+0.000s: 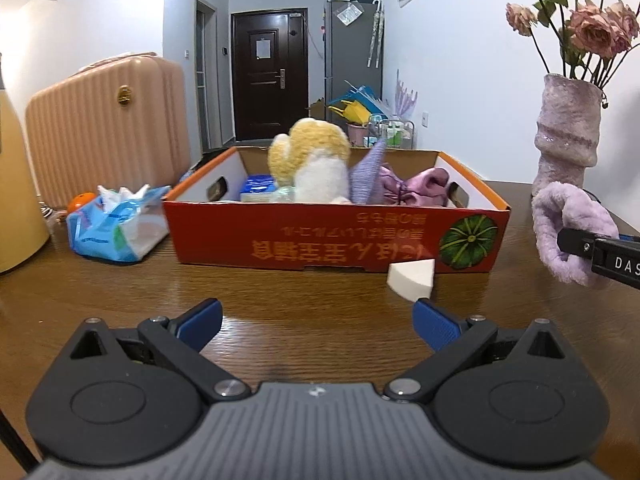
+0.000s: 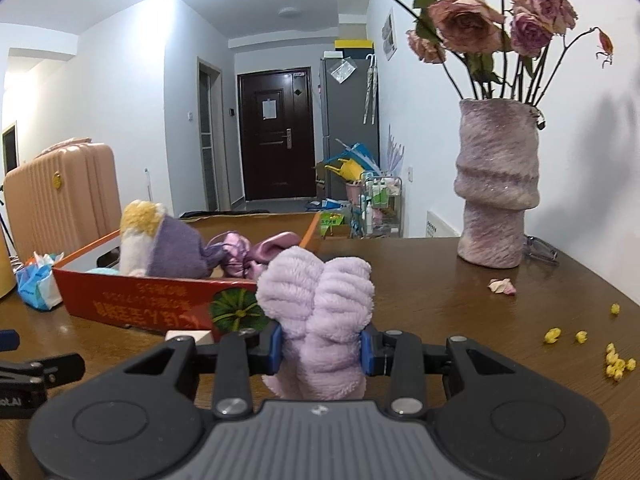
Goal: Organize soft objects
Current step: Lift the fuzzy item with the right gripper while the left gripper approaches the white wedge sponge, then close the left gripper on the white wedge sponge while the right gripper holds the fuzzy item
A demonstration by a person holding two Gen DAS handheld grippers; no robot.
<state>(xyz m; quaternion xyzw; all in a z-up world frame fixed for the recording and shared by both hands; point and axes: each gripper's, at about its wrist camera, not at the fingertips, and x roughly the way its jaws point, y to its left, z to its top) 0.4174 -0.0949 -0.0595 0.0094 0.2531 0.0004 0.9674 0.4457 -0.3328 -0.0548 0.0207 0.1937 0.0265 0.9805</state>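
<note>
Got my right gripper (image 2: pixel 320 346) squeezed on the fluffy purple scrunchie (image 2: pixel 318 312), box (image 2: pixel 160 300) ahead-left for dropping it in, while my left gripper (image 1: pixel 318 322) is wide open, empty, sponge wedge (image 1: pixel 412 278) just ahead-right.

Black linkage arms, blue ribbed jaws, grey ridged housing, silver screws, partly cropped white lettering

A brown wooden table (image 1: pixel 280 304) carries a red box (image 1: pixel 336 240) at centre, a white sponge wedge (image 1: pixel 411 280) touching its near wall, a tissue pack (image 1: pixel 118 224) at nine o'clock, a vase (image 2: pixel 496 188) at two, petals (image 2: pixel 502 285) near it.
</note>
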